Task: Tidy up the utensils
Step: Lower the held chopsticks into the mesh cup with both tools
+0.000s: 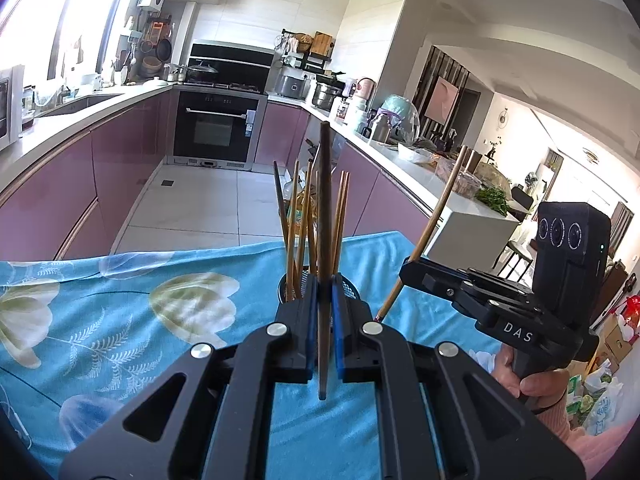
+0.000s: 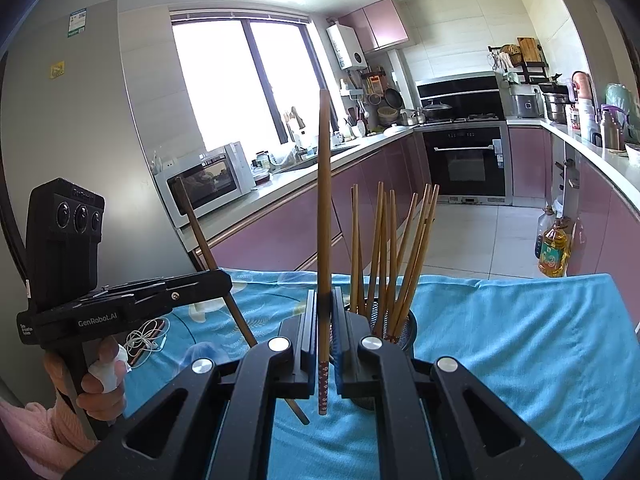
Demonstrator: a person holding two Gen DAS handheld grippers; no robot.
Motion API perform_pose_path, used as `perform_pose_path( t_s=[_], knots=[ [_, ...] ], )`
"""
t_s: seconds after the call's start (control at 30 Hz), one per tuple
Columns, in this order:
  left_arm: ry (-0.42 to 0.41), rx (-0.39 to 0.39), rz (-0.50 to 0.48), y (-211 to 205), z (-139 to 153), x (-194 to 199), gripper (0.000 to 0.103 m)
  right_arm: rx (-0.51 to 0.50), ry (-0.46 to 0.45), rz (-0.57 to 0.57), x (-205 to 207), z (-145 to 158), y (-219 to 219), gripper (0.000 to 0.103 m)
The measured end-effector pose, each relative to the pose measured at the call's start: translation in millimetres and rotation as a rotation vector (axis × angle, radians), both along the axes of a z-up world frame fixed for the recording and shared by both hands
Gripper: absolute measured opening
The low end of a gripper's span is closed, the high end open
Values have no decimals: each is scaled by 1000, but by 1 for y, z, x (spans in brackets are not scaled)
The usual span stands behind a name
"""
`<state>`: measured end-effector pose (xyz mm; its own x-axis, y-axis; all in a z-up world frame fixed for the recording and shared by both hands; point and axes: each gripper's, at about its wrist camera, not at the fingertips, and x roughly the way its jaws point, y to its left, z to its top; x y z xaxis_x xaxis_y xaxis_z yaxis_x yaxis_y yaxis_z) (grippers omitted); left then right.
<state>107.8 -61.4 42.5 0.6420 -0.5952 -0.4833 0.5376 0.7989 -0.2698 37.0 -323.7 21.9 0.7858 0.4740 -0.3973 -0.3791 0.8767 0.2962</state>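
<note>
**A:** Both tools are clamped on a chopstick right now. The left tool [image 1: 324,300] pinches a dark brown chopstick [image 1: 325,216] standing near upright. The right tool [image 2: 324,312] grips a lighter chopstick with a patterned red end [image 2: 325,208].

**B:** Where's the rest of the set?

**A:** In a black mesh holder [image 2: 408,326] on the worktop with the blue floral cloth [image 1: 120,300], just at 1 o'clock of the right tool in its own camera. A bundle of bamboo chopsticks [image 2: 390,248] fans out of it.

**B:** Can you see the holder properly?

**A:** Nope. In the left camera the tool's fingers cover most of it, only bits of mesh show. Its base is hidden in both views, and I can't tell how many sticks it holds.
</note>
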Motion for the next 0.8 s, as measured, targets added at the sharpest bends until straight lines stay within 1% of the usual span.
perform_pose_path(
  t_s=[0.8],
  knots=[
    [-63,-6,0,-5,21,0,7,15,-31,6,4,16,-5,6]
  ],
)
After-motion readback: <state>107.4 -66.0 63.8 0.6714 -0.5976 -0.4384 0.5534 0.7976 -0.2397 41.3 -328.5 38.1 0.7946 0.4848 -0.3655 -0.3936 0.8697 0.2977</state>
